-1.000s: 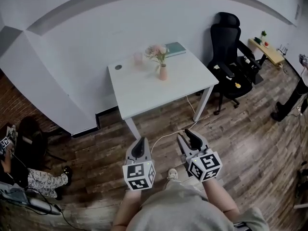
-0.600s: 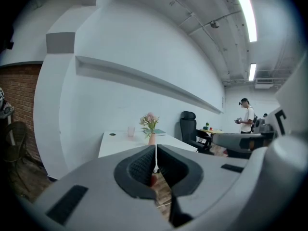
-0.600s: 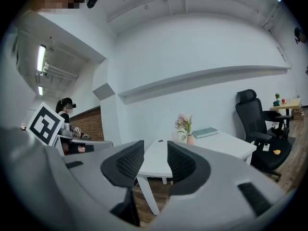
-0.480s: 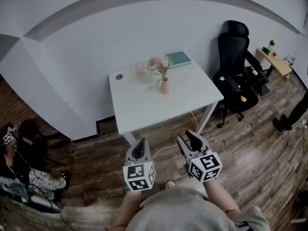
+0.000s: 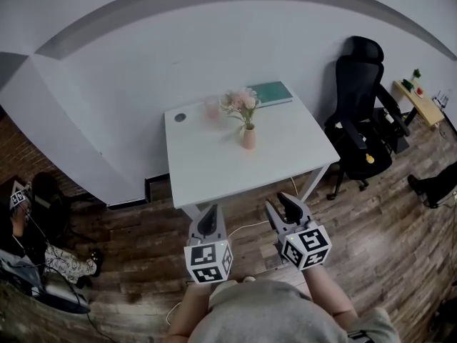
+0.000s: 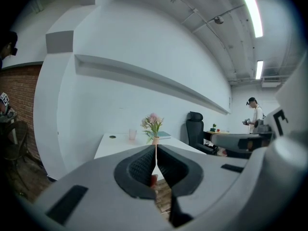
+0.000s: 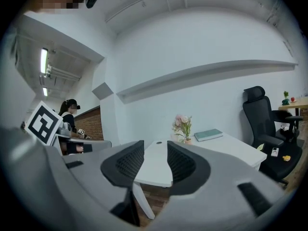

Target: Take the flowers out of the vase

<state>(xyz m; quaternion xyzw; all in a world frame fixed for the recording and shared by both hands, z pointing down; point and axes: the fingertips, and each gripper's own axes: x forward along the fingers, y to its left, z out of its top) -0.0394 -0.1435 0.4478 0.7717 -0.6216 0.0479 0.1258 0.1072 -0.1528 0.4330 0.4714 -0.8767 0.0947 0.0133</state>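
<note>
1. Standing short of the table (image 5: pixel 214 170), the person holds both grippers roughly level, aimed at 12 o'clock. Neither touches anything. Step in hand, as judged: the approach to the vase.
2. Left gripper (image 5: pixel 208 216): jaws together with only a hairline slit between the pads, nothing held. Right gripper (image 5: pixel 280 206): jaws apart and just been opening, nothing between them.
3. Vase (image 5: pixel 248 138): small, pink and upright, a little toward 3 o'clock of the tabletop's middle, well apart from both grippers. Flowers (image 5: pixel 241 102): pink blooms with green leaves, stems in the neck, heads leaning toward 11 o'clock.
4. Doing it well, as judged: the right gripper should take the stems low, just above the neck, and lift straight up. The left would have to open and steady the vase body, since a light, narrow vase may rise or tip with the stems.
5. Containers: the vase holds the flowers; whether it holds water cannot be told. Pink cup (image 5: pixel 211 108) stands at 11 o'clock of the vase, contents not discernible.
6. Book (image 5: pixel 271 93) lies at 1 o'clock of the vase. Chair (image 5: pixel 360 113) stands at 3 o'clock of the table.
</note>
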